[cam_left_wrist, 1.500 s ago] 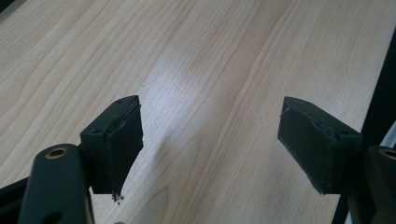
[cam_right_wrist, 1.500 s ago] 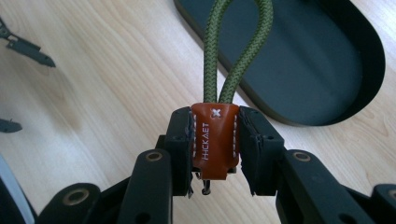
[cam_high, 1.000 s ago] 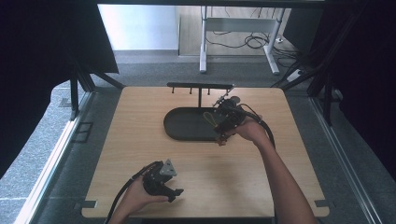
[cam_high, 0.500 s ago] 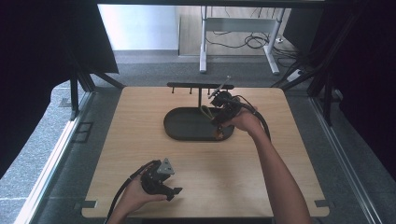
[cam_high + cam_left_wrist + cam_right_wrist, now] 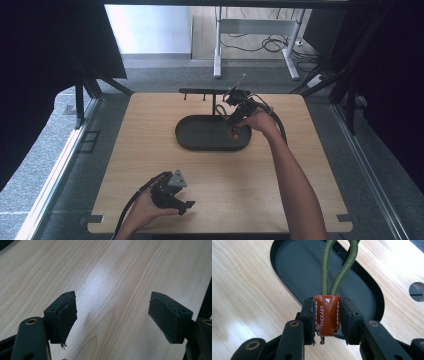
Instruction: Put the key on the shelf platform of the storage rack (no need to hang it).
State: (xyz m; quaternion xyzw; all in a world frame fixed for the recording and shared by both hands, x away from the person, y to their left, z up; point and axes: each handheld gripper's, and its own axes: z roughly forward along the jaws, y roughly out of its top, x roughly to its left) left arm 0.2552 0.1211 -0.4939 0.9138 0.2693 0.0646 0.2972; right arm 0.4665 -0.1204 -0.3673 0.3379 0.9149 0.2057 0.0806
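Olive-green cord loop with brown stitched leather tab [image 5: 327,315] is pinched at the tab by right gripper [image 5: 327,322] over black oval tray [image 5: 294,272] near black peg rack [image 5: 205,92], may slip or miss a peg; left gripper [image 5: 112,315] gapes empty on wooden table [image 5: 120,272].

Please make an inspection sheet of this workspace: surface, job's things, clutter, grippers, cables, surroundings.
Surface: light wooden table, bare around the tray.
Job's things: green cord loop with brown leather tab; black oval tray; black rack with pegs behind the tray.
Clutter: nothing seen.
Grippers: right gripper shut on the leather tab, above the tray; left gripper open, with nothing between its jaws, over bare wood.
Cables: one trails from each gripper; more lie on the floor beyond the table.
Surroundings: white desk frame behind; black curtains at both sides.
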